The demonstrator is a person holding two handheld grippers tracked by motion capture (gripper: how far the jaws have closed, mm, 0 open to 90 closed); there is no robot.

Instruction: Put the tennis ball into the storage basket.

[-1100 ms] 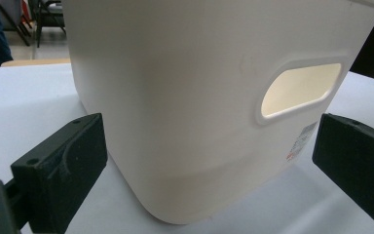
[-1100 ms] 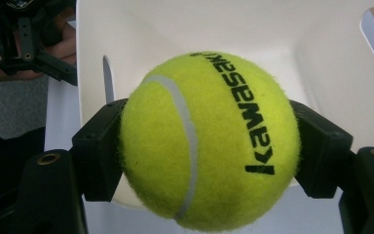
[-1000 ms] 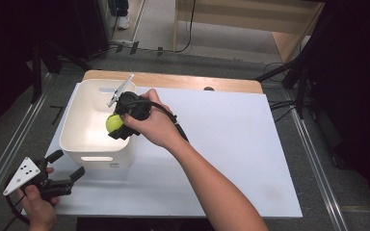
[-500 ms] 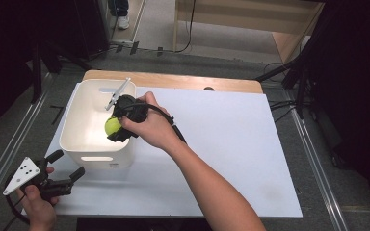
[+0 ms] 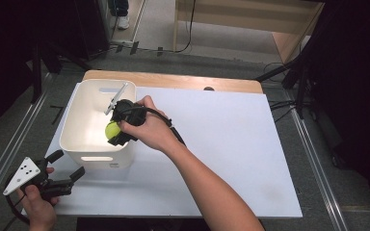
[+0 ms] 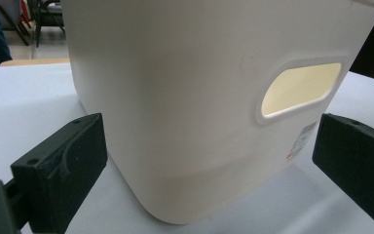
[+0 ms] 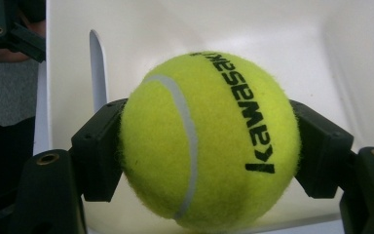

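A yellow-green tennis ball (image 7: pixel 207 141) is clamped between the jaws of my right gripper (image 5: pixel 113 131), which hangs inside the white plastic bin (image 5: pixel 72 126) near its right wall. The ball (image 5: pixel 112 130) sits above the bin's floor. From the right gripper view, the bin's inner walls (image 7: pixel 141 29) rise behind the ball. My left gripper (image 5: pixel 63 169) stands open at the table's near left corner, pointing at the bin's front wall. Through the left gripper view that wall (image 6: pixel 185 97) and its handle slot (image 6: pixel 299 87) are close, with the black jaws spread wide on either side.
The bin rests at the back left of a white table top (image 5: pixel 231 144) with a wooden strip (image 5: pixel 173 81) along its far edge. Metal rails (image 5: pixel 313 159) run along both sides of the table. A cable (image 5: pixel 173 132) trails from the right gripper over the wrist.
The right gripper with the ball has shifted slightly toward the bin's near wall. The left gripper has stayed in place.
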